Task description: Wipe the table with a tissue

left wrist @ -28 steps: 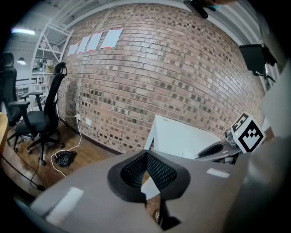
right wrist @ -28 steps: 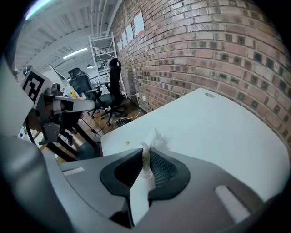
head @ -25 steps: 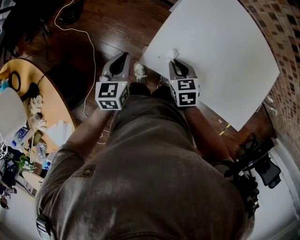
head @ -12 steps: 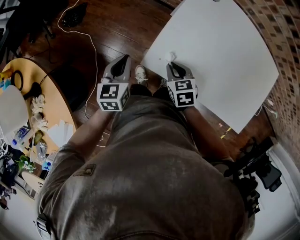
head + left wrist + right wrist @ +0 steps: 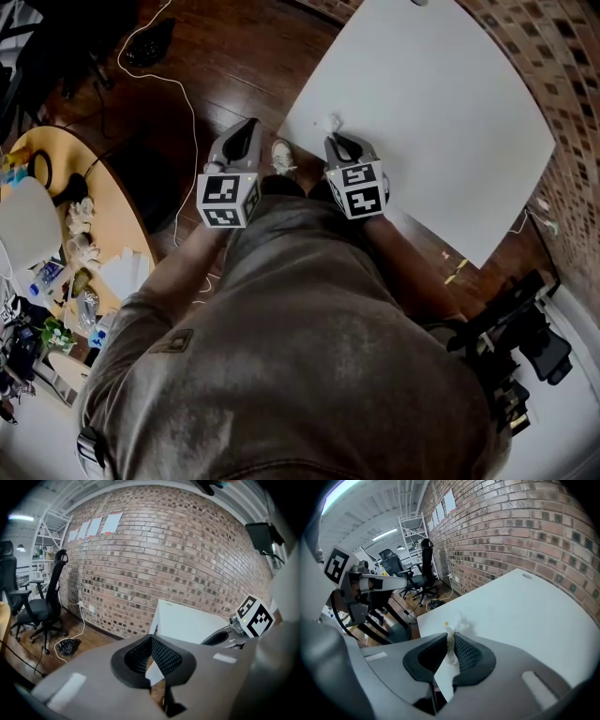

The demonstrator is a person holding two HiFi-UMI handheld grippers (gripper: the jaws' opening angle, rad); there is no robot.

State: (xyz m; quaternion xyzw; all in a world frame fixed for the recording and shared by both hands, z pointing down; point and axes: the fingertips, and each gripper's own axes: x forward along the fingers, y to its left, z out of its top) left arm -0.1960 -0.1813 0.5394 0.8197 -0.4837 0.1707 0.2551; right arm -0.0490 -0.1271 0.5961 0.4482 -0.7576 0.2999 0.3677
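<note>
Seen from the head camera looking steeply down, a person's torso in a grey-brown shirt (image 5: 309,356) fills the lower part of the picture. Both forearms reach forward, each holding a gripper with a cube of square markers on it.

The right gripper (image 5: 336,141) sits at the near corner of a white table (image 5: 441,103). In the right gripper view its jaws (image 5: 451,644) are clamped on a crumpled white tissue (image 5: 457,623). The tissue bunches out beyond the black pads and rests on the tabletop (image 5: 525,606), just inside the corner. A tiny yellow speck (image 5: 446,624) lies on the table right beside the tissue. From above, the tissue (image 5: 330,123) shows as a small white tuft at the gripper's tip.

The left gripper (image 5: 247,127) is held over the dark wooden floor (image 5: 234,56), beside the table's corner and apart from it. In the left gripper view its jaws (image 5: 151,639) are pressed together at the tips with nothing between them.

A light shoe (image 5: 280,155) shows on the floor between the two grippers. A white cable (image 5: 178,84) trails across the boards further out. At the far left stands a round wooden table (image 5: 112,216) covered in clutter. Beyond everything, the left gripper view shows a brick wall (image 5: 164,559) and black office chairs (image 5: 47,606)
</note>
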